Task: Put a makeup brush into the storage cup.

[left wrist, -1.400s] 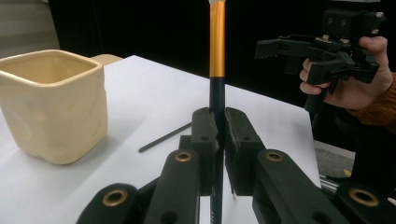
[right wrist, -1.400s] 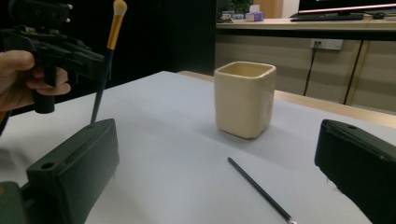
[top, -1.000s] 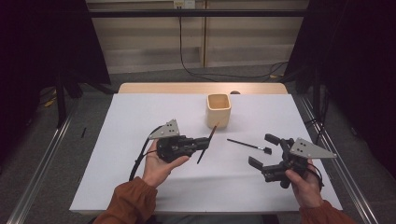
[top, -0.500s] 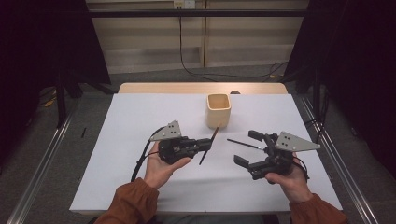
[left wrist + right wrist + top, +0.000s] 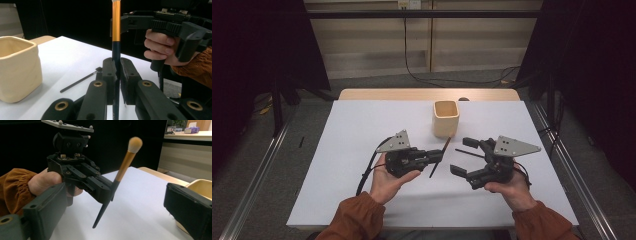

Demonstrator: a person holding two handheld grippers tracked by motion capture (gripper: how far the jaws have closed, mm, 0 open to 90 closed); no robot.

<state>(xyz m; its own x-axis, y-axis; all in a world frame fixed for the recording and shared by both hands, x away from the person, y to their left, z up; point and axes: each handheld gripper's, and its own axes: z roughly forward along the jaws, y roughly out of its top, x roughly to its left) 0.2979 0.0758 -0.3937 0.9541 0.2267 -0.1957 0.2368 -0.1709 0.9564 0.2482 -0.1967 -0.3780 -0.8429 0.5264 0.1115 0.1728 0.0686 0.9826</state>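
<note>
From above, the left gripper [image 5: 438,156] clamps a brush [image 5: 439,158] just in front of the cup [image 5: 446,118]; the right gripper [image 5: 467,156] stands open beside it.

Along the left gripper's jaws, the brush's dark handle is pinched low. A second, thinner brush [image 5: 80,80] lies on the table.

From the right gripper, the bristles point up. I'd close on the gold section squarely before the left lets go.

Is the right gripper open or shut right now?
Open. In the high view the right gripper has its jaws spread wide with nothing between them; its own view shows them far apart, facing the brush held by the left gripper.
</note>
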